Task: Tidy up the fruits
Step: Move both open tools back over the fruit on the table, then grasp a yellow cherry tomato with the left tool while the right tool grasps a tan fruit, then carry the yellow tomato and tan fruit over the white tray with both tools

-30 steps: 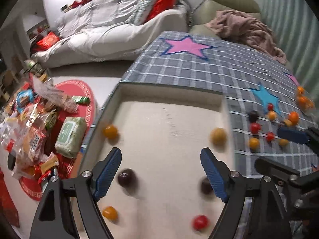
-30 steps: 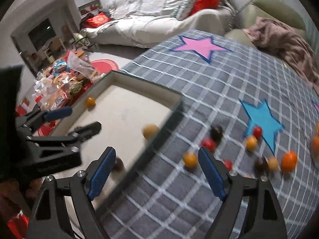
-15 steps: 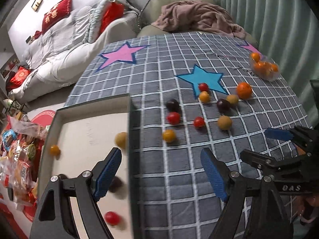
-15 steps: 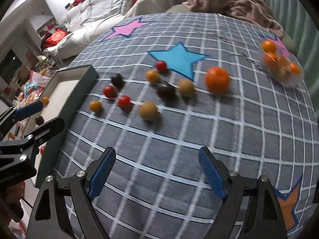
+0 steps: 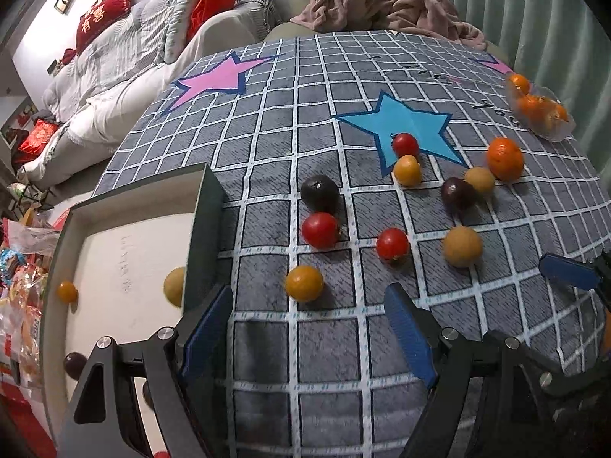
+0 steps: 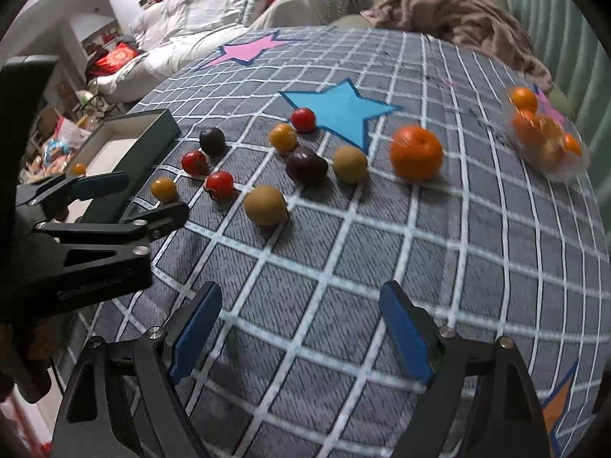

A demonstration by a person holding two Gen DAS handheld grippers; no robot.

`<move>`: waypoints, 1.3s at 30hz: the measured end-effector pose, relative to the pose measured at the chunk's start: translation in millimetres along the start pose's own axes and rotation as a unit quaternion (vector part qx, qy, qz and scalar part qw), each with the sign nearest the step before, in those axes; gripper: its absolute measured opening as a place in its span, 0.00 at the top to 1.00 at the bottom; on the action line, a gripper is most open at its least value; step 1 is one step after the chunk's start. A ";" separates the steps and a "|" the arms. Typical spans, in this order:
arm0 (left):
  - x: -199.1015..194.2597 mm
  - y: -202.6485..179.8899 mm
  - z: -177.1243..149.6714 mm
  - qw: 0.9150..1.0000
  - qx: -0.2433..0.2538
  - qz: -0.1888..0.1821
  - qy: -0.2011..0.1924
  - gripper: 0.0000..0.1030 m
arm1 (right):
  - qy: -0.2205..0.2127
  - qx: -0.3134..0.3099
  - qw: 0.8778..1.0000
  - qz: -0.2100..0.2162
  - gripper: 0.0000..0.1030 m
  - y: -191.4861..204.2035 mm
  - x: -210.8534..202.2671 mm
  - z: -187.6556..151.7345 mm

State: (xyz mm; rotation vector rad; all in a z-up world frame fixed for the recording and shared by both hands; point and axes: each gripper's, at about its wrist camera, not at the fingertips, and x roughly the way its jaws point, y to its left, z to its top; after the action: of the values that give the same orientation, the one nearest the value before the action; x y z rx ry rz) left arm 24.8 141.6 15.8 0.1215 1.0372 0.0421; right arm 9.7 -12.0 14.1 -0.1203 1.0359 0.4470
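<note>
Several small fruits lie loose on the grey checked cloth: a yellow-orange one (image 5: pixel 304 283), red ones (image 5: pixel 320 230) (image 5: pixel 392 243), a dark one (image 5: pixel 319 193), a tan one (image 5: pixel 462 246) and a big orange (image 5: pixel 505 158). A dark-walled tray (image 5: pixel 204 213) at the left holds a few fruits. My left gripper (image 5: pixel 309 328) is open and empty just short of the yellow-orange fruit. My right gripper (image 6: pixel 298 328) is open and empty over bare cloth, with the tan fruit (image 6: pixel 265 206) and orange (image 6: pixel 416 152) ahead. The left gripper also shows at the left of the right wrist view (image 6: pixel 126 200).
A clear bag of small oranges (image 5: pixel 540 108) lies at the cloth's far right. A sofa with cushions (image 5: pixel 152 38) and a brown blanket (image 5: pixel 385 4) stand behind. Snack packets (image 5: pixel 19 286) cover the floor left of the tray.
Both grippers have swung right, away from the tray toward the loose fruits on the cloth, and come closer to them. Both stay open and empty.
</note>
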 end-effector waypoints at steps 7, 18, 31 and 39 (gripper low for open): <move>12.4 3.8 5.9 1.000 -0.004 -0.003 0.000 0.20 | -0.013 -0.045 0.999 -0.011 0.15 13.2 15.4 16.6; 14.6 13.9 10.2 0.999 -0.016 -0.029 -0.002 0.49 | -0.035 -0.078 0.996 -0.015 0.59 30.2 23.7 30.0; -0.1 -1.2 -10.3 0.998 -0.024 -0.055 0.000 0.77 | -0.027 -0.011 0.999 0.022 0.70 3.8 -2.6 -1.0; -18.5 2.9 -40.1 0.996 -0.040 -0.079 0.008 0.77 | -0.026 0.029 0.998 0.041 0.70 -7.2 -25.5 -19.5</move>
State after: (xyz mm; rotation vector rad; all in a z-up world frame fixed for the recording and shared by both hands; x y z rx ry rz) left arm -19.0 146.0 11.8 -0.0346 1.0566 -0.0591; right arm -13.9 -32.0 25.0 -0.0145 1.0035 0.4913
